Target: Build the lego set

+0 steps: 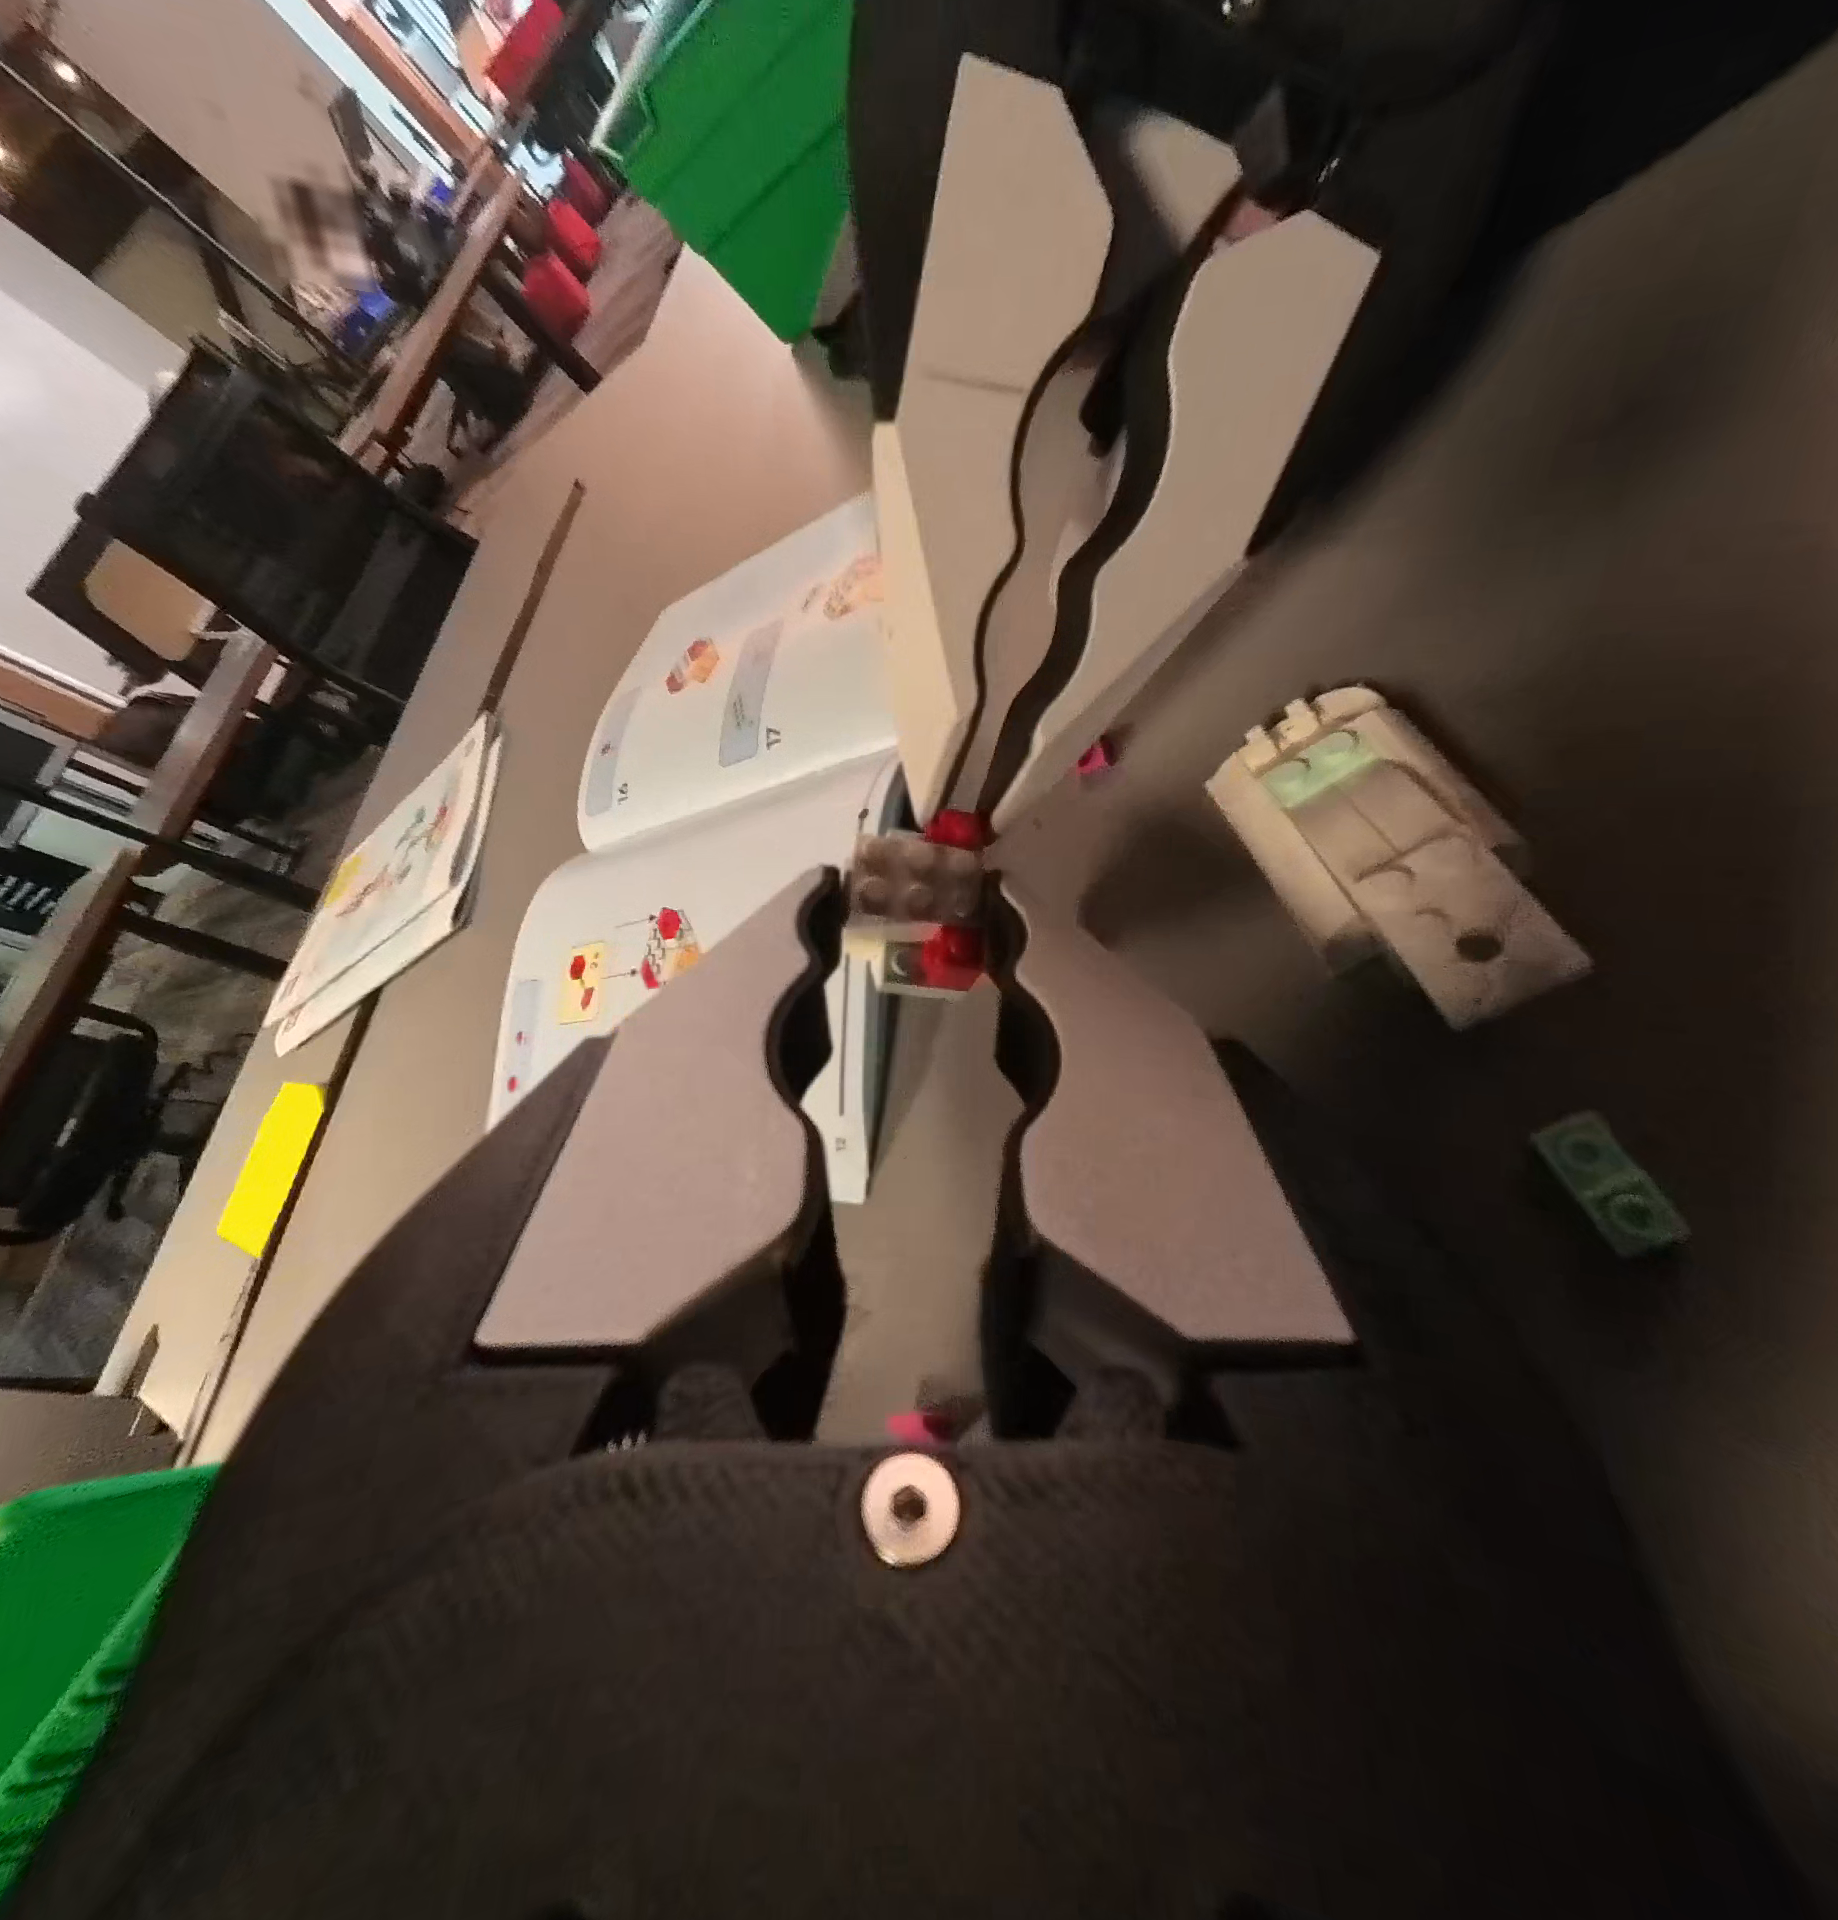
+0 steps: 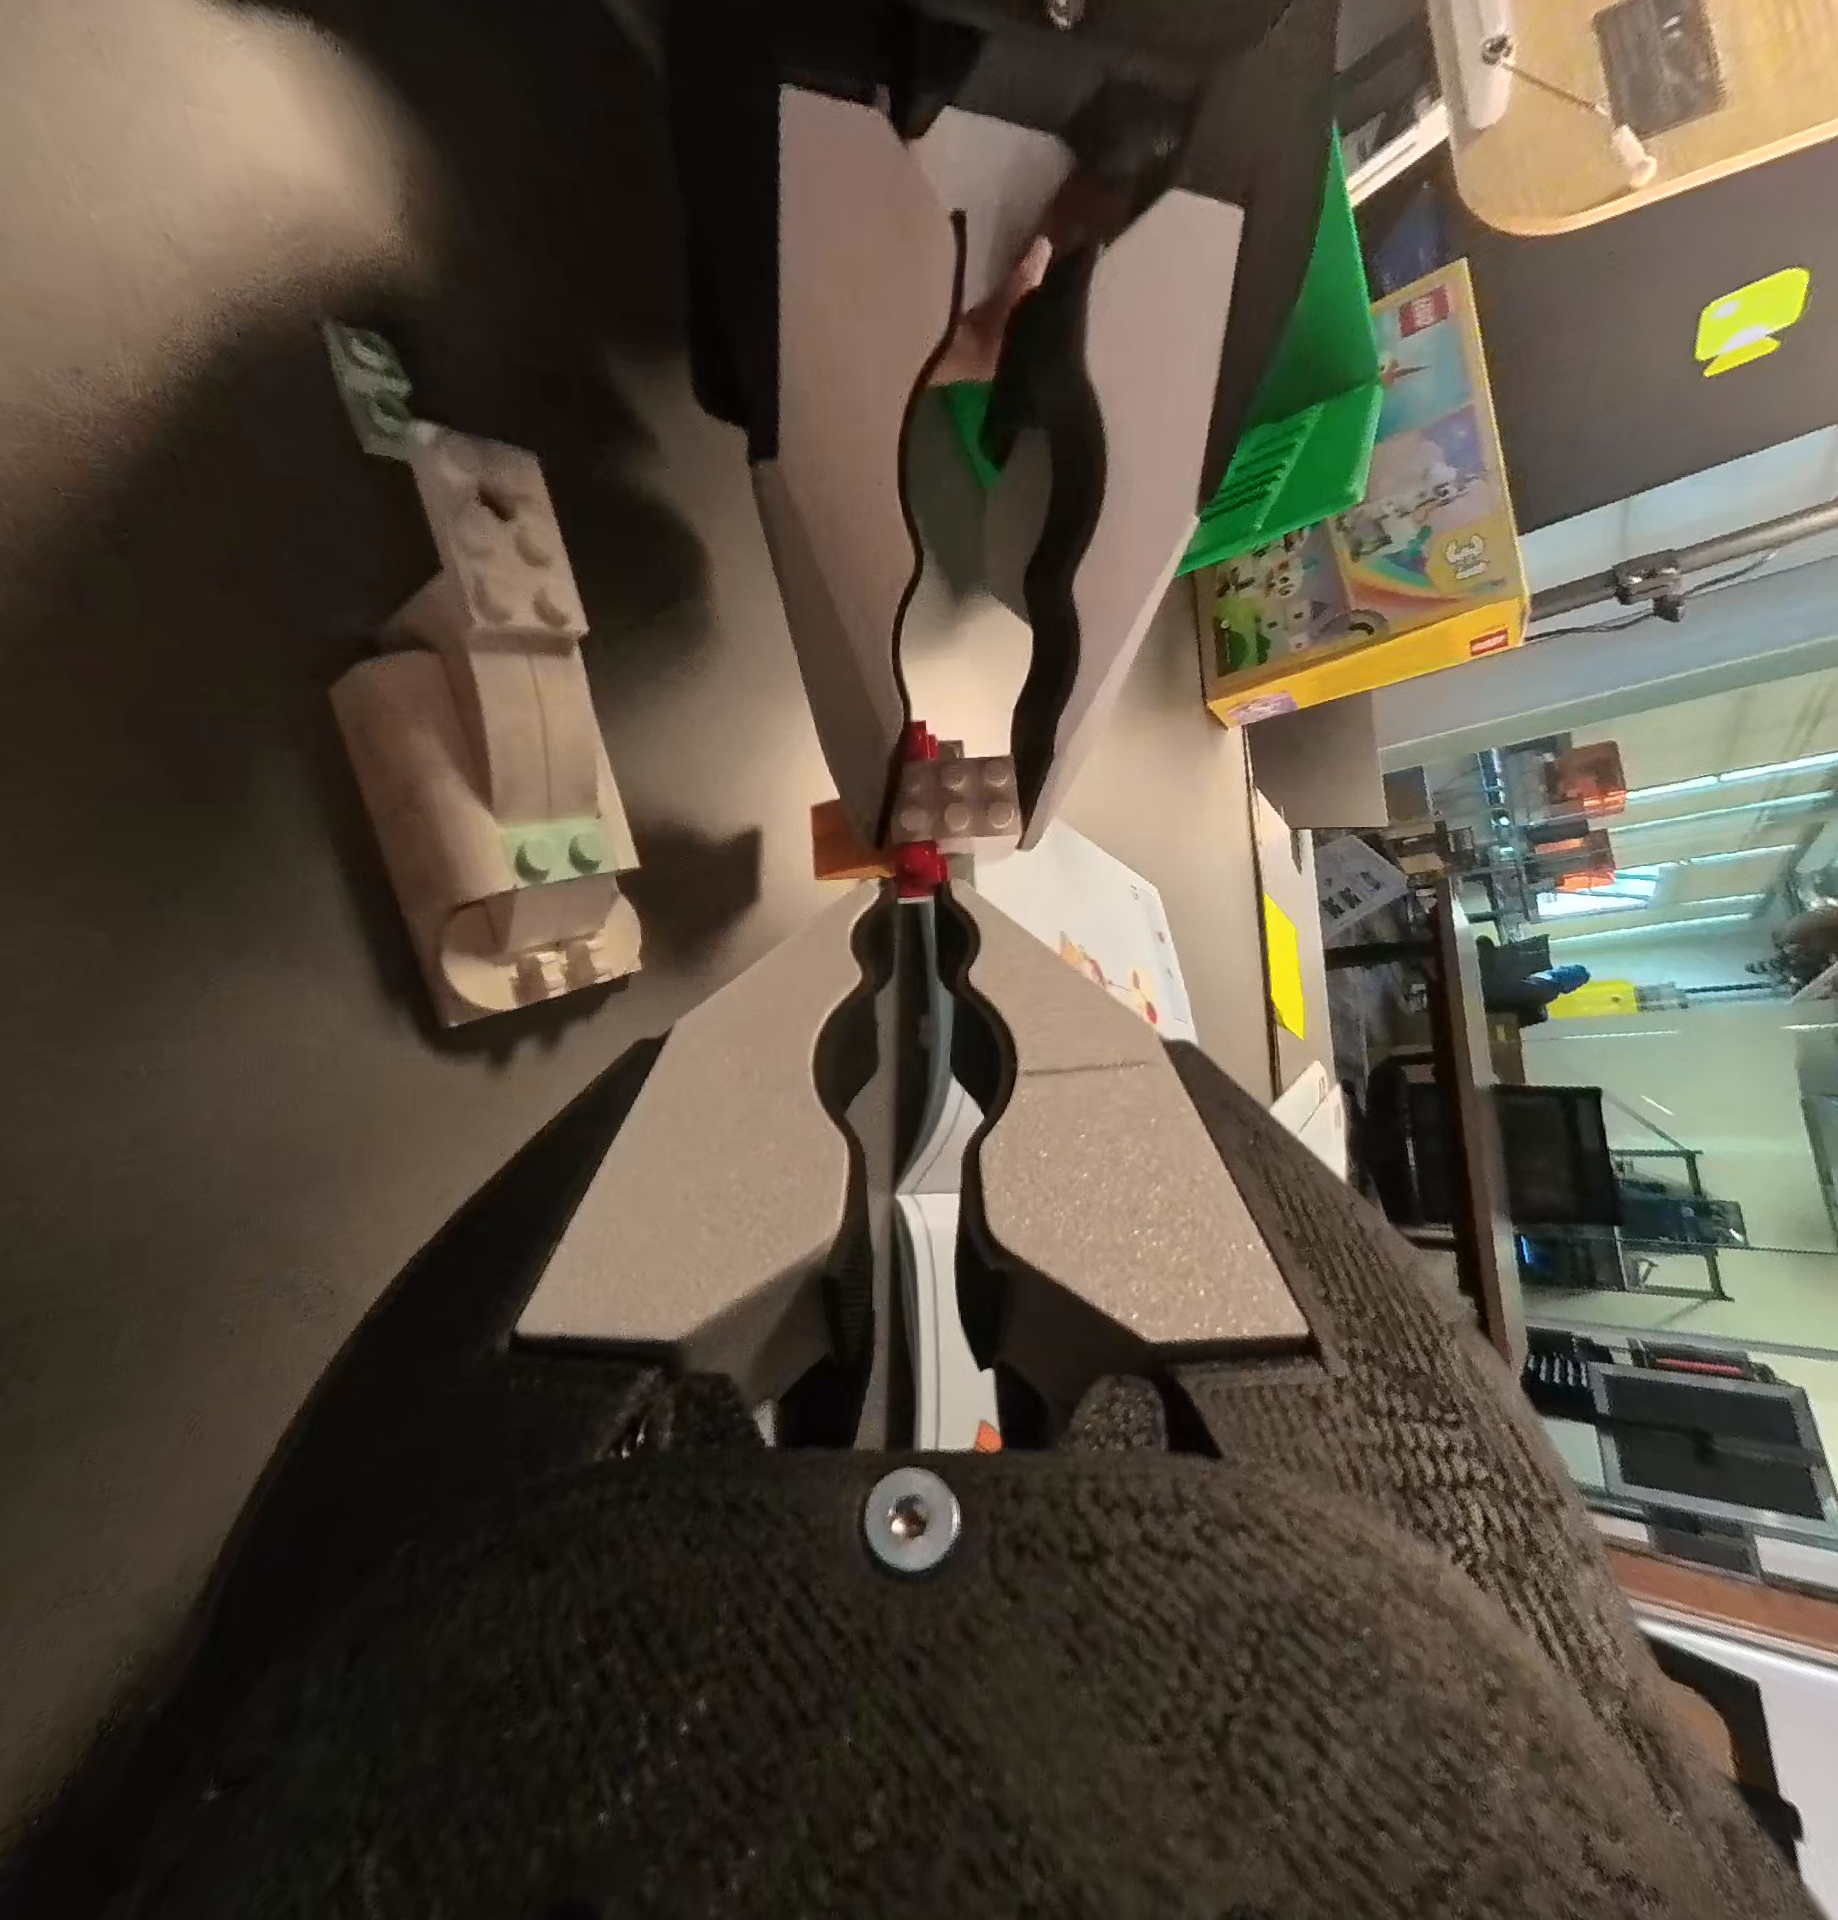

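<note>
My two grippers face each other tip to tip above the table. My left gripper is shut on a small grey studded assembly with a red piece and a white piece below it. My right gripper is shut on a small red piece that touches the grey assembly. In the left wrist view the right gripper comes in from above, pinching the red piece. In the right wrist view the left gripper comes in from above. An orange piece shows beside the assembly.
A white lego build with pale green bricks lies on the table, also seen in the right wrist view, with a green plate near it. An open instruction booklet, a second booklet, green bins and a lego box stand around. The tips of both grippers are at nearly the same place. Between my left fingertips and the green plate there is roughly 10 centimeters. Seen from the right wrist view as well.
</note>
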### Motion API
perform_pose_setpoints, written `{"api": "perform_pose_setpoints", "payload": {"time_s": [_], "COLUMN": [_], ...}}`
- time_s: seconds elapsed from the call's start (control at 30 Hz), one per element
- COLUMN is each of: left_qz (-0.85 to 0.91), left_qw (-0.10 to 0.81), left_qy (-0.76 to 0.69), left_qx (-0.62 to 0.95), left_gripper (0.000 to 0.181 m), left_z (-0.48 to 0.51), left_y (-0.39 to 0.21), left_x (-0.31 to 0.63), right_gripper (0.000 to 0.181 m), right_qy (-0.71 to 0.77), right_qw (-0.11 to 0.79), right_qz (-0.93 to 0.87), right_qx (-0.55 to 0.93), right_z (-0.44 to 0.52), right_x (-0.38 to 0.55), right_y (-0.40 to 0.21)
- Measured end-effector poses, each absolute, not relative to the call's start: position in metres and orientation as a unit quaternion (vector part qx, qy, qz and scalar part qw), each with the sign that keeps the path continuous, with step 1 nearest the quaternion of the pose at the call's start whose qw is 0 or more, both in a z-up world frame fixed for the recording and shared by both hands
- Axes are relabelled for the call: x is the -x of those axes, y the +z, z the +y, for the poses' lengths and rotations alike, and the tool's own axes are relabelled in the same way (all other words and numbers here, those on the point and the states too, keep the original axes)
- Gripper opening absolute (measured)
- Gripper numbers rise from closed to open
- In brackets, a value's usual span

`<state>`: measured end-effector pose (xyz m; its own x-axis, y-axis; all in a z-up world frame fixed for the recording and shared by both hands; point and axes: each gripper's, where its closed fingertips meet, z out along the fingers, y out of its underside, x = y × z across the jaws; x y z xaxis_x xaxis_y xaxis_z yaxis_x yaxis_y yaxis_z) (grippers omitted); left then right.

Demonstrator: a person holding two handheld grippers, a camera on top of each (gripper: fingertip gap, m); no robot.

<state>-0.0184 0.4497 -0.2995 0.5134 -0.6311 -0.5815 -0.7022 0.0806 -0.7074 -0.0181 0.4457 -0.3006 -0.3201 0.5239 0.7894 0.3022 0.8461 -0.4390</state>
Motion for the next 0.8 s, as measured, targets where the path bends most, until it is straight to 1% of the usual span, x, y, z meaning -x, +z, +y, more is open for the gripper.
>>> {"api": "perform_pose_setpoints", "payload": {"time_s": [0.07, 0.37, 0.43, 0.53, 0.63, 0.8], "left_qz": [0.497, 0.49, 0.493, 0.497, 0.508, 0.522], "left_qw": [0.542, 0.532, 0.529, 0.528, 0.521, 0.519], "left_qy": [0.028, -0.007, -0.01, -0.022, -0.026, -0.044], "left_qx": [0.677, 0.69, 0.69, 0.688, 0.685, 0.675], "left_gripper": [0.026, 0.026, 0.026, 0.025, 0.026, 0.026], "left_z": [0.449, 0.447, 0.446, 0.443, 0.44, 0.435], "left_y": [-0.301, -0.303, -0.305, -0.305, -0.308, -0.309], "left_x": [0.018, 0.018, 0.017, 0.014, 0.012, 0.006], "right_gripper": [0.006, 0.021, 0.02, 0.009, 0.008, 0.007], "right_qy": [0.115, 0.123, 0.129, 0.139, 0.147, 0.276], "right_qw": [0.519, 0.517, 0.511, 0.51, 0.497, 0.417], "right_qz": [-0.806, -0.808, -0.812, -0.813, -0.819, -0.804], "right_qx": [0.259, 0.254, 0.251, 0.243, 0.247, 0.324], "right_z": [0.445, 0.442, 0.439, 0.434, 0.432, 0.425], "right_x": [0.018, 0.018, 0.017, 0.016, 0.015, 0.008], "right_y": [-0.302, -0.303, -0.304, -0.304, -0.306, -0.304]}}
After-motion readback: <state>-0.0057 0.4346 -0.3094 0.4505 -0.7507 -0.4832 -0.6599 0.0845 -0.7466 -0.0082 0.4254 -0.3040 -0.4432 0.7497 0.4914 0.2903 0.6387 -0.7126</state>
